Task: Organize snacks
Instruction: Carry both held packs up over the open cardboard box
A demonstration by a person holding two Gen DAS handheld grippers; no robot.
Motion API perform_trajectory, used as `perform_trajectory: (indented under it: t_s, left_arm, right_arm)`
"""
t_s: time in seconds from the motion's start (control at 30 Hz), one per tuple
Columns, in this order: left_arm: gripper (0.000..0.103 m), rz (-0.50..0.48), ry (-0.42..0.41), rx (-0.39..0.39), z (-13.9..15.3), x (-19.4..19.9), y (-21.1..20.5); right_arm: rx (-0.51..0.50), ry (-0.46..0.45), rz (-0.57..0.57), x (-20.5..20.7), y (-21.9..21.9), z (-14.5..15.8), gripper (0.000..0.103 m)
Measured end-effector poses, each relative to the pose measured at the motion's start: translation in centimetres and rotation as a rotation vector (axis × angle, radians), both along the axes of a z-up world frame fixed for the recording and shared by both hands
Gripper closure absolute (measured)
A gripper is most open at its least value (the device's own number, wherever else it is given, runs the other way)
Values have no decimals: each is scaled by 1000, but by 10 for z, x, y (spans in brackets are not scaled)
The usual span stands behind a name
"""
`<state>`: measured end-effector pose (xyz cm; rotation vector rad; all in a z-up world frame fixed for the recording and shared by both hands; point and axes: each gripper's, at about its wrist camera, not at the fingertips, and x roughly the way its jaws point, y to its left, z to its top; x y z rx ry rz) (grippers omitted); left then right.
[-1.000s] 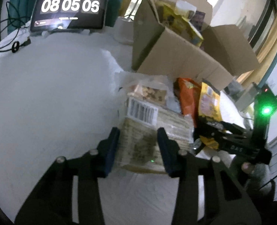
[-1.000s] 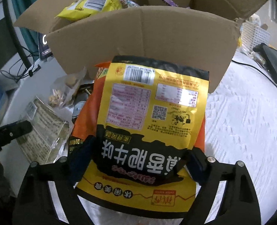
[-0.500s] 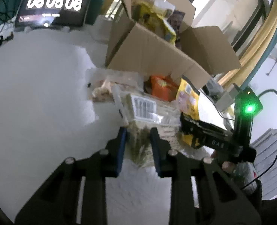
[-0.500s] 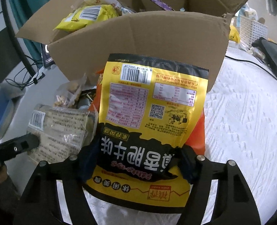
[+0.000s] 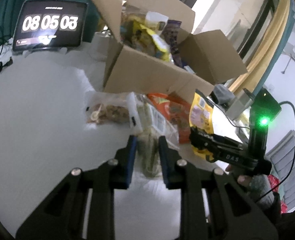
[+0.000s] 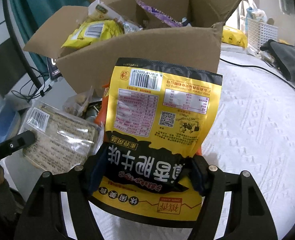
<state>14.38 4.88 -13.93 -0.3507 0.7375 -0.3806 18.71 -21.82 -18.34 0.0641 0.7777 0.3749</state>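
While pinched by its lower half in the right gripper (image 6: 145, 167), glossy yellow-and-black snack pouch (image 6: 163, 118) stands upright before open brown cardboard box (image 6: 139, 58) stuffed with snacks. Just left, clear-wrapped pale noodle-like packet (image 5: 149, 140) with barcode label squeezed on edge between left gripper (image 5: 146, 146), pads narrowly clamped, above white tabletop (image 5: 37, 110).

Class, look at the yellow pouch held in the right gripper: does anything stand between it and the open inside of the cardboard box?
Yes. The box's near wall stands upright directly beyond the yellow pouch clamped in the right gripper; the pouch's top edge sits below that rim.
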Motion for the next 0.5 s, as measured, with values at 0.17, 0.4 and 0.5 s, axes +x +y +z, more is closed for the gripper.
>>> perform_trajectory:
  t_s: [0.17, 0.4, 0.5]
  left_arm:
    - [80, -44, -4, 31, 4, 2, -18]
    - [76, -115, 6, 113, 1, 12, -63]
    - [70, -124, 46, 132, -5, 21, -77]
  right_arm:
    - [11, -13, 0, -1, 1, 5, 29]
    - [17, 4, -15, 0, -4, -1, 29]
    - [30, 3, -36, 0, -14, -2, 29]
